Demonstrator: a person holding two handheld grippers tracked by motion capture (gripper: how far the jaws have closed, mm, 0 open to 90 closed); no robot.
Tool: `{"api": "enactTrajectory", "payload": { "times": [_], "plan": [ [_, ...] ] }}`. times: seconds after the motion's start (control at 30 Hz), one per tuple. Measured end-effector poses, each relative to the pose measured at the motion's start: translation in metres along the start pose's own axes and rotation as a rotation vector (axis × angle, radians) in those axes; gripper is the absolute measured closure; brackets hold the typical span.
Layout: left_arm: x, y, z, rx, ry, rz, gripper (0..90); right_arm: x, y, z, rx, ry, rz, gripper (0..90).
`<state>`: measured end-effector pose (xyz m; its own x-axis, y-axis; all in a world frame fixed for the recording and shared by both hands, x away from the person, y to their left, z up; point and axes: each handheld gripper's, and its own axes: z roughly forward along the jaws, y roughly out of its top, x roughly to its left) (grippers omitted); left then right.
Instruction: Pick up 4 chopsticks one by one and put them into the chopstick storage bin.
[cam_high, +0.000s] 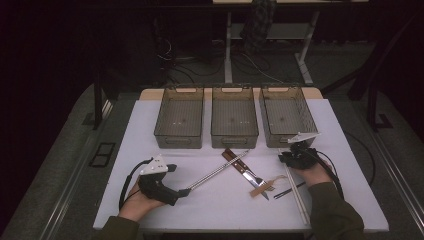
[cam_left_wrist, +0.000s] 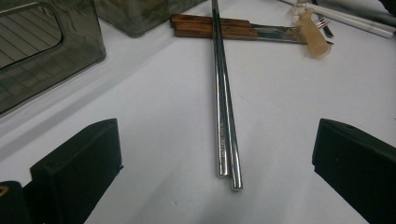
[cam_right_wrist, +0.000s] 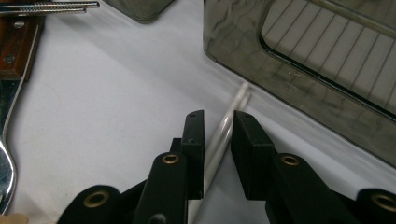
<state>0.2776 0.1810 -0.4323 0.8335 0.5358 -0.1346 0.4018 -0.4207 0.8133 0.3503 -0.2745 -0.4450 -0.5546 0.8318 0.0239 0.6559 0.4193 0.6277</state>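
My left gripper (cam_high: 182, 192) (cam_left_wrist: 217, 128) rests on the white table, open wide. The near ends of a pair of metal chopsticks (cam_high: 217, 171) (cam_left_wrist: 224, 116) lie between its jaws, untouched. My right gripper (cam_high: 294, 152) (cam_right_wrist: 218, 116) stands at the far end of a pair of white chopsticks (cam_high: 298, 197) (cam_right_wrist: 225, 133). Its jaws are close together with the white chopsticks lying between them on the table, a sliver of gap showing beside them. The tips of these chopsticks nearly reach the right bin (cam_high: 280, 141) (cam_right_wrist: 289, 60).
Three smoky plastic bins stand in a row at the back: left (cam_high: 177, 141) (cam_left_wrist: 46, 60), middle (cam_high: 234, 141), right. Wooden-handled cutlery (cam_high: 235, 161) (cam_left_wrist: 210, 28), a small tan wooden piece (cam_high: 261, 189) (cam_left_wrist: 313, 35) and a thin black utensil (cam_high: 289, 190) lie mid-table.
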Motion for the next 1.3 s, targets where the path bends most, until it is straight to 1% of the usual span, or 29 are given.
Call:
{"api": "enactTrajectory", "payload": {
  "times": [0.27, 0.47, 0.57, 0.73, 0.77, 0.83, 0.87, 0.93, 1.07, 1.13, 1.23, 1.3],
  "plan": [
    [-0.0002, 0.0000, 0.0004, 0.002, -0.003, 0.002, 0.0, 0.0007, 0.0006, 0.0001, 0.001, 0.002, -0.007, 75.5],
    [-0.0001, 0.0000, 0.0002, 0.002, -0.002, 0.001, 0.0, 0.0048, 0.0023, 0.0018, -0.003, 0.027, -0.038, 75.9],
    [-0.0001, 0.0000, 0.0001, 0.002, -0.003, 0.001, 0.0, 0.0078, 0.0039, 0.0029, -0.002, 0.031, -0.050, 76.2],
    [0.0000, 0.0000, 0.0000, 0.001, -0.003, 0.001, 0.0, 0.0088, 0.0043, 0.0034, -0.003, 0.038, -0.056, 76.0],
    [-0.0001, 0.0000, -0.0001, 0.000, -0.002, 0.000, 0.0, 0.0087, 0.0042, 0.0034, -0.003, 0.037, -0.055, 74.9],
    [-0.0001, -0.0001, -0.0002, -0.001, -0.002, 0.000, 0.0, 0.0094, 0.0043, 0.0031, -0.001, 0.008, -0.061, 66.4],
    [-0.0001, -0.0001, -0.0002, -0.001, -0.002, -0.001, 0.0, 0.0089, 0.0043, 0.0027, 0.002, 0.001, -0.055, 65.9],
    [0.0000, -0.0001, -0.0001, 0.001, -0.003, 0.000, 0.0, 0.0076, 0.0037, 0.0021, 0.006, 0.005, -0.036, 65.8],
    [0.0000, -0.0001, -0.0001, -0.001, -0.004, -0.001, 0.0, 0.0072, 0.0041, 0.0012, 0.018, 0.006, 0.021, 65.5],
    [-0.0001, -0.0001, -0.0002, -0.001, -0.003, -0.001, 0.0, 0.0082, 0.0046, 0.0013, 0.022, 0.003, 0.036, 65.6],
    [-0.0001, 0.0000, -0.0001, 0.001, -0.003, 0.000, 0.0, 0.0095, 0.0050, 0.0014, 0.027, -0.005, 0.044, 69.0],
    [-0.0001, 0.0000, 0.0000, 0.002, -0.004, 0.001, 0.0, 0.0094, 0.0053, 0.0014, 0.030, -0.009, 0.064, 71.1]
  ]
}}
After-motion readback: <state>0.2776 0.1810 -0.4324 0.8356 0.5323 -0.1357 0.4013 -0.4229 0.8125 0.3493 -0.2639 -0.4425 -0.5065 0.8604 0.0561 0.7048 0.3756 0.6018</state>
